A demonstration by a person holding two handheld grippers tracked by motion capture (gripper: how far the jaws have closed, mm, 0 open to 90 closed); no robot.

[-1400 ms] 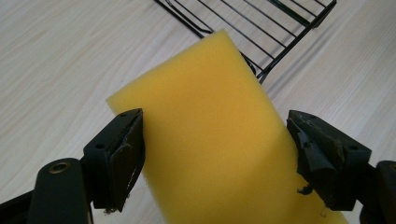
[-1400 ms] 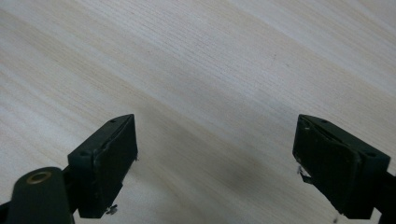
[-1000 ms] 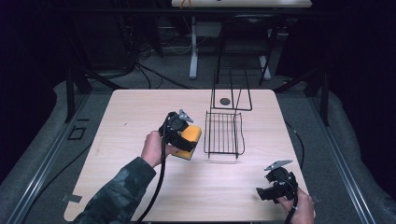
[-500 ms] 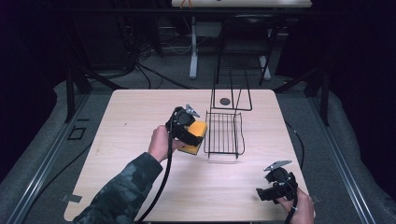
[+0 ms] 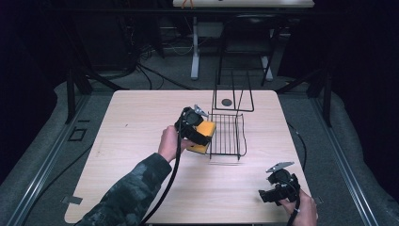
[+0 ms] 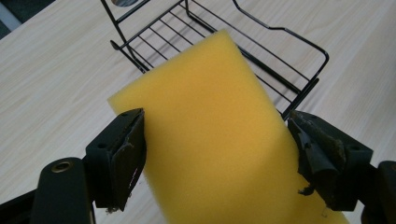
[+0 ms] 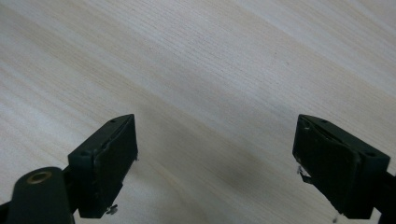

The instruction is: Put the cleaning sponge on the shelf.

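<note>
**At the rack's left edge: sponge in hand**

At mid-table my left gripper (image 6: 215, 154) is clamped on the yellow sponge (image 6: 210, 140), jaws pressing both its sides. It hangs just beside the wire rack (image 5: 227, 134), I'd guess to go in. My right gripper (image 7: 215, 163) is parked wide apart over bare table (image 7: 210, 70) near the front edge, empty and out of the way.

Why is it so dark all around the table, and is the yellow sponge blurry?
In the high view, light falls on the table while the room around it stays dark. In the left gripper view, the sponge looks soft and slightly blurred up close, with a shadow near the left gripper.
</note>
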